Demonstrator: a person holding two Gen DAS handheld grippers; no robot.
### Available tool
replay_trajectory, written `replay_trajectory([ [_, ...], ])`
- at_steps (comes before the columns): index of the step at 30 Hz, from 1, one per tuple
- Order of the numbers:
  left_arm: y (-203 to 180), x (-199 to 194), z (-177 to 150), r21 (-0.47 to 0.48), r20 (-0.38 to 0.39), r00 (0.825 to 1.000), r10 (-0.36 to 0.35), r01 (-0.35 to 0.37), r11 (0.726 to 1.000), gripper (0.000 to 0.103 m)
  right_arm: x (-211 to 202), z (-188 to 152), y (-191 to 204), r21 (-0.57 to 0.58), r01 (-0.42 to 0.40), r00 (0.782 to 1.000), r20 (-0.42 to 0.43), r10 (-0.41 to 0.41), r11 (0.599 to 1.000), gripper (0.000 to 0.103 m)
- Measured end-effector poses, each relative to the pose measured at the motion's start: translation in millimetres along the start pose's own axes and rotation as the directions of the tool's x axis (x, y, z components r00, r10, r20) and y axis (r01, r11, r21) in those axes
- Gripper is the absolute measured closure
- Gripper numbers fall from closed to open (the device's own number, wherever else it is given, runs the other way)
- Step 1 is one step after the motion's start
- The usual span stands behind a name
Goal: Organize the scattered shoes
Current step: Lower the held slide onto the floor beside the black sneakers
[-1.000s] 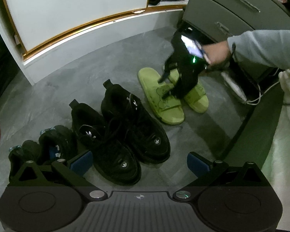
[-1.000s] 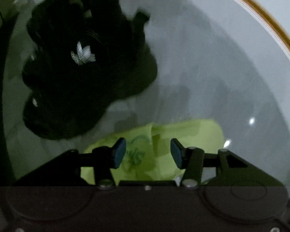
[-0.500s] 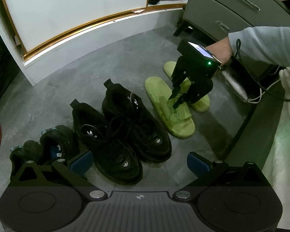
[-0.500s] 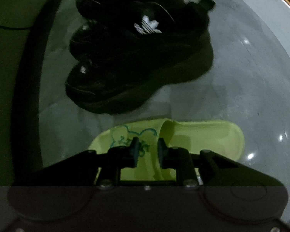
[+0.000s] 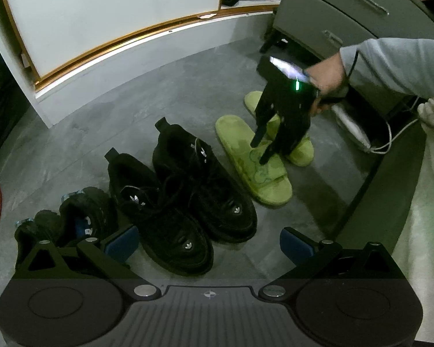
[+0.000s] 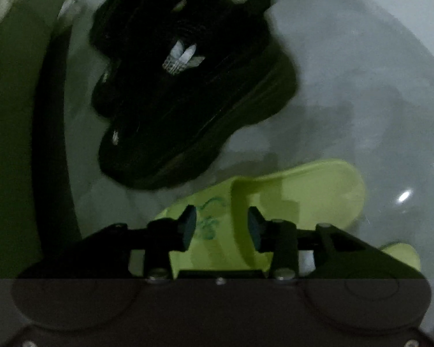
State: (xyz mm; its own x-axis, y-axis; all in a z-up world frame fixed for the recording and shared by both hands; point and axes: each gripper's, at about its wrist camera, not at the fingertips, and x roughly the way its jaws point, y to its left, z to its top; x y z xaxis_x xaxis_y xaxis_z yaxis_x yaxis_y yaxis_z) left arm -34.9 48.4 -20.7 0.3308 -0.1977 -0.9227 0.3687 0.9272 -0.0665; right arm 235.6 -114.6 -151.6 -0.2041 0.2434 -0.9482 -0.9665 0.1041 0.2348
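Note:
A lime-green slide (image 5: 270,193) lies on the grey floor to the right of a pair of black sneakers (image 5: 205,190). My right gripper (image 5: 259,153) points down over its strap. In the right wrist view the jaws are opening: the right gripper (image 6: 221,225) straddles the strap of the green slide (image 6: 303,193) with the pads off it. The second green slide (image 5: 301,153) lies just behind, partly hidden by the gripper. My left gripper (image 5: 208,243) hangs open above the sneaker toes, nothing between its fingers. One black sneaker (image 6: 188,95) lies beyond the slide.
A pair of small dark shoes (image 5: 72,222) sits left of the sneakers. A grey drawer cabinet (image 5: 347,14) stands at the back right, a white cabinet with gold trim (image 5: 115,14) at the back left. White bedding (image 5: 425,202) and cables (image 5: 390,141) lie along the right.
The right gripper's jaws narrowed onto the slide's strap, then parted again. The slide has shifted a little and turned. The left gripper has not moved.

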Motion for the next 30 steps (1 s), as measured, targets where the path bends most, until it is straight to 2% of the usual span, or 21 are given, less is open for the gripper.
replay_trajectory([
  [1,0,0,0,0.001,0.000,1.000,0.000,0.000,1.000,0.000,6,1,5,-0.022,0.024,1.000,-0.017,-0.024,0.999,0.067],
  [5,0,0,1,0.002,-0.001,1.000,0.000,0.000,1.000,0.000,5,0,18,-0.110,0.034,0.999,0.000,-0.034,0.993,0.073],
  [6,0,0,1,0.001,-0.001,1.000,0.000,0.000,1.000,0.000,4,-2,21,-0.138,0.041,0.999,0.007,-0.041,0.990,0.078],
  [10,0,1,1,0.001,-0.002,1.000,0.000,0.000,1.000,0.000,0,-10,27,-0.208,0.052,0.999,0.026,-0.048,0.977,0.083],
  [19,0,2,1,0.003,-0.006,1.000,-0.002,0.002,1.000,0.000,-4,-18,44,-0.309,0.096,0.995,0.053,-0.084,0.946,0.085],
  [25,1,2,0,0.004,-0.008,1.000,-0.004,0.004,1.000,0.000,-6,-22,53,-0.354,0.119,0.993,0.064,-0.103,0.928,0.085],
  [27,0,2,0,0.005,-0.010,1.000,-0.004,0.004,1.000,0.000,-6,-20,50,-0.319,0.110,0.994,0.046,-0.100,0.942,0.080],
  [29,0,3,0,0.006,-0.010,1.000,-0.004,0.004,1.000,0.000,-5,-15,43,-0.239,0.097,0.995,0.020,-0.095,0.966,0.067],
  [30,0,3,0,0.006,-0.011,1.000,-0.004,0.004,1.000,0.000,-4,-12,38,-0.186,0.089,0.996,0.009,-0.089,0.978,0.067],
])
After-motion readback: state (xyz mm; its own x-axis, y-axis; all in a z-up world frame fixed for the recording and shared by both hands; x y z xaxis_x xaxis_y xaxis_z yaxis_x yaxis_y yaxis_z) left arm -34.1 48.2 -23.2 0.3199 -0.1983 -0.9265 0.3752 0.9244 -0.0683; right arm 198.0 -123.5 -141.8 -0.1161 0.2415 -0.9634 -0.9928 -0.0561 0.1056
